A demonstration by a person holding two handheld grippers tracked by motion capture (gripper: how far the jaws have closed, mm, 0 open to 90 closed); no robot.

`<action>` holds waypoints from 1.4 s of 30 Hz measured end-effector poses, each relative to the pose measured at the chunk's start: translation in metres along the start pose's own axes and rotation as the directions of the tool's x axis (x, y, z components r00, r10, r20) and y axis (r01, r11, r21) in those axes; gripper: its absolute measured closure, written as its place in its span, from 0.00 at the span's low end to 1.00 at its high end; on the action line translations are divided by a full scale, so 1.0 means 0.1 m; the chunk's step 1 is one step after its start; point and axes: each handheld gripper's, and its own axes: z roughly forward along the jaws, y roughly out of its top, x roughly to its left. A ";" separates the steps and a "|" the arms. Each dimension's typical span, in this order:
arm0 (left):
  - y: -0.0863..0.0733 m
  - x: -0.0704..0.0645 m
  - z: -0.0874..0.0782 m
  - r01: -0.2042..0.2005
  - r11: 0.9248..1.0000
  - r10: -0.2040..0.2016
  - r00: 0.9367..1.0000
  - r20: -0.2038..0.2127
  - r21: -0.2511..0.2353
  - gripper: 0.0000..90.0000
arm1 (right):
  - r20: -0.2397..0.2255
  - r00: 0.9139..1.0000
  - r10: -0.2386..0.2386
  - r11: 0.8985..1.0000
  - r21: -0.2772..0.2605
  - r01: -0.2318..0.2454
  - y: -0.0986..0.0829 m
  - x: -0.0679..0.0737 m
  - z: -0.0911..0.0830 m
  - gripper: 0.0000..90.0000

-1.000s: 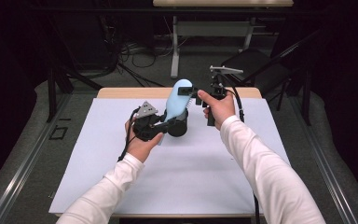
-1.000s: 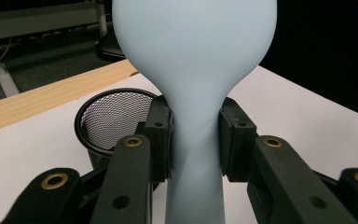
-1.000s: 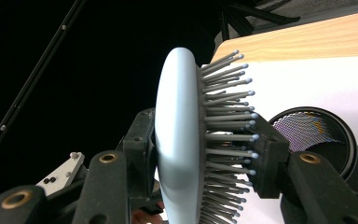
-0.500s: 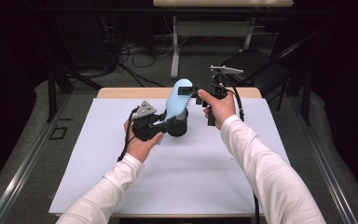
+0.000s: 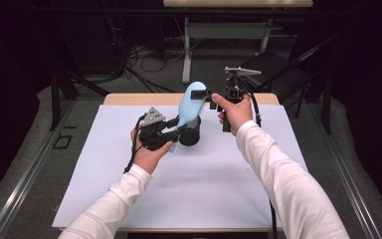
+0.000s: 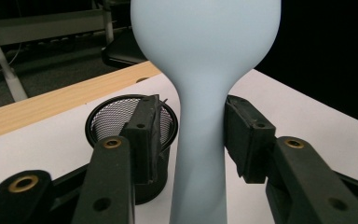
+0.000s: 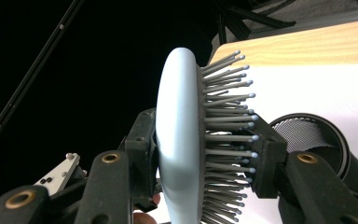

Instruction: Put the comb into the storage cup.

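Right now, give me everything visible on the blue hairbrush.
The hairbrush is pale blue, smooth and matte, plastic by the look of it. It has an oval head and a narrow handle. Grey bristles with rounded tips stand on one face. It is held tilted above the black mesh cup. The right hand-held gripper clamps the head. The left hand-held gripper's jaws flank the handle with gaps showing.

The desk [image 5: 129, 199] has a white top with a strip of light wood along its far edge. A black mesh cup [image 5: 189, 133] stands upright directly on the white surface, toward the far middle of the desk, its open mouth facing up. The white surface reaches out to the near edge and to both sides around it.
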 end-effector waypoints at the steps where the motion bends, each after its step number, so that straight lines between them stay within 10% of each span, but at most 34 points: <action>1: 0.00 0.00 -0.01 0.000 1.000 0.000 1.000 -0.001 0.000 0.61 | 0.003 1.000 -0.007 1.000 -0.001 0.007 0.01 0.01 -0.01 0.58; 42: -0.05 0.10 -0.16 0.060 0.998 -0.060 0.997 -0.046 -0.008 0.39 | 0.134 0.974 -0.183 0.982 -0.026 0.188 0.32 0.42 -0.07 0.58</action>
